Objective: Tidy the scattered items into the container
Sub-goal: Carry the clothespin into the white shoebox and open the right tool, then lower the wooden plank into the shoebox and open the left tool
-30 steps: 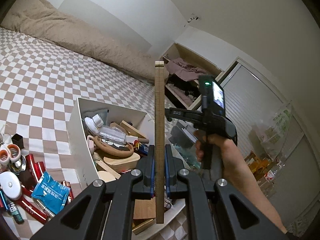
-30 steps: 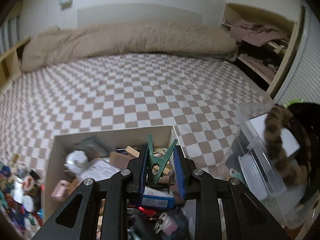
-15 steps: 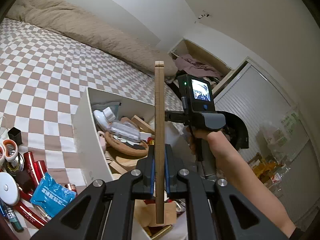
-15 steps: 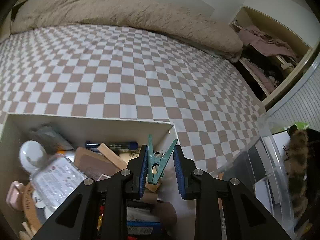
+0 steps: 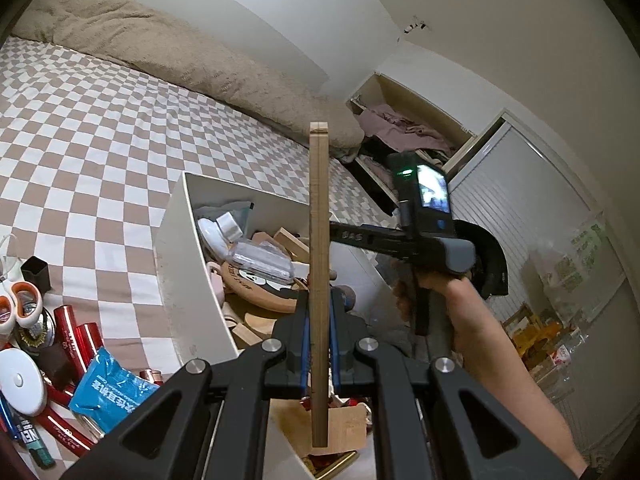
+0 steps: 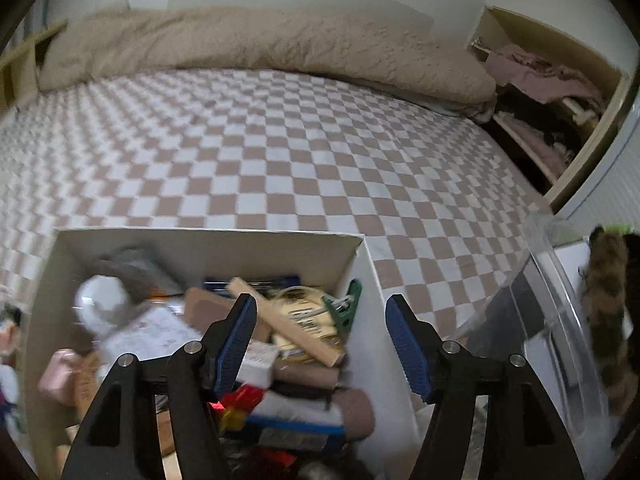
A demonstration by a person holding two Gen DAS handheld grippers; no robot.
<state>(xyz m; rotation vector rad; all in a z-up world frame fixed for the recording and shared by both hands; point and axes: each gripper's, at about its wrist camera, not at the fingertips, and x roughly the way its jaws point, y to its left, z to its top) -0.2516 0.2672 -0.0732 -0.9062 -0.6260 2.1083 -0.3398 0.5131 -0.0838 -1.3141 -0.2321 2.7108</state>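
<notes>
In the left wrist view the left gripper (image 5: pixel 319 354) sat at the bottom centre, clenched on a thin wooden strip (image 5: pixel 319 264) that stood upright, its top reaching the middle of the frame. To the right, a hand (image 5: pixel 448 300) held the right gripper (image 6: pixel 320 340) by its handle, aimed down toward the white box (image 5: pixel 188 280). In the right wrist view that gripper's jaws had just been opening and stood apart with nothing between them; the green clothes peg (image 6: pixel 345 312) lay released inside the box, against its right wall, beside a wooden stick (image 6: pixel 288 330) and a round tin.

The box rested on a brown-and-white checked bedspread (image 5: pixel 80 152), with a beige duvet (image 6: pixel 260 44) bunched along the upper part of the frame and an open wardrobe (image 6: pixel 540 92) at the upper right. Loose items remained at the lower left of the left view: a blue packet (image 5: pixel 112 396), red tubes (image 5: pixel 76 328), scissors (image 5: pixel 22 308).

The right view was motion-blurred, so much of the box's contents could not be told apart. The clear plastic bin (image 6: pixel 560 320) at right was cut off by the frame edge.
</notes>
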